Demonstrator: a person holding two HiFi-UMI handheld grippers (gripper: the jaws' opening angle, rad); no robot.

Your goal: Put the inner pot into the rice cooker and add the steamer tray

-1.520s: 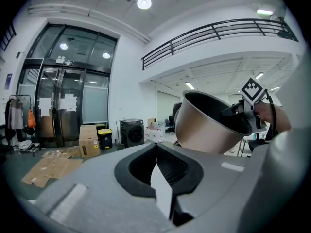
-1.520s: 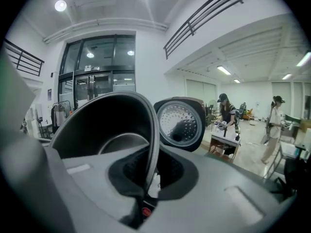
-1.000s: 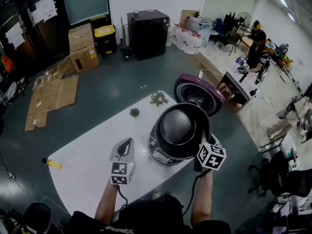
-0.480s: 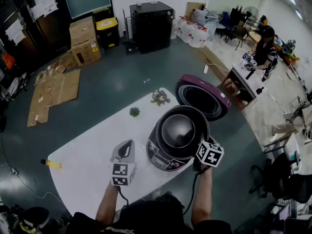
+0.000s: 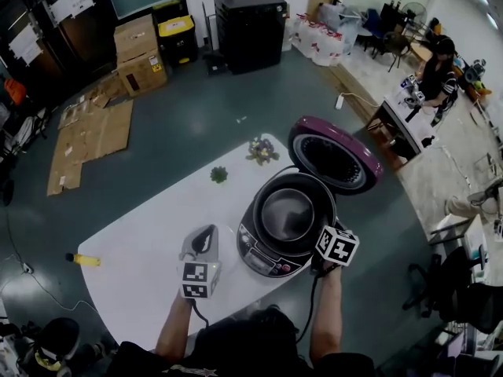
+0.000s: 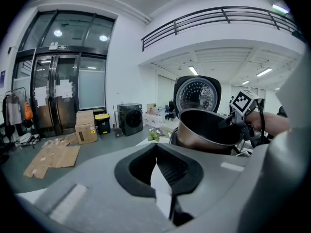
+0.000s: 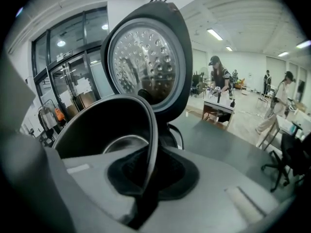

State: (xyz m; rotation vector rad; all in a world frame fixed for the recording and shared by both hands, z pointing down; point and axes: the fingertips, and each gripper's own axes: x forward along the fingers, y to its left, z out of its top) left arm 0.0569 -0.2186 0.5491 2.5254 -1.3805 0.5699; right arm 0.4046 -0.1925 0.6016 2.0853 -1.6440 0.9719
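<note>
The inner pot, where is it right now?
In the head view the inner pot is right of centre, in the mouth of the open rice cooker, its near rim pinched by the right gripper.

Left gripper point(image 6: 162, 171) and right gripper point(image 7: 148, 171) share a pale grey moulded shell, lined black around the jaws, tapering to a rounded nose. Each carries a white cube point(image 5: 196, 280) printed with black square markers. A black cable point(image 5: 308, 316) trails from each handle. Person wears a black top point(image 5: 244, 352), forearms bare.
</note>
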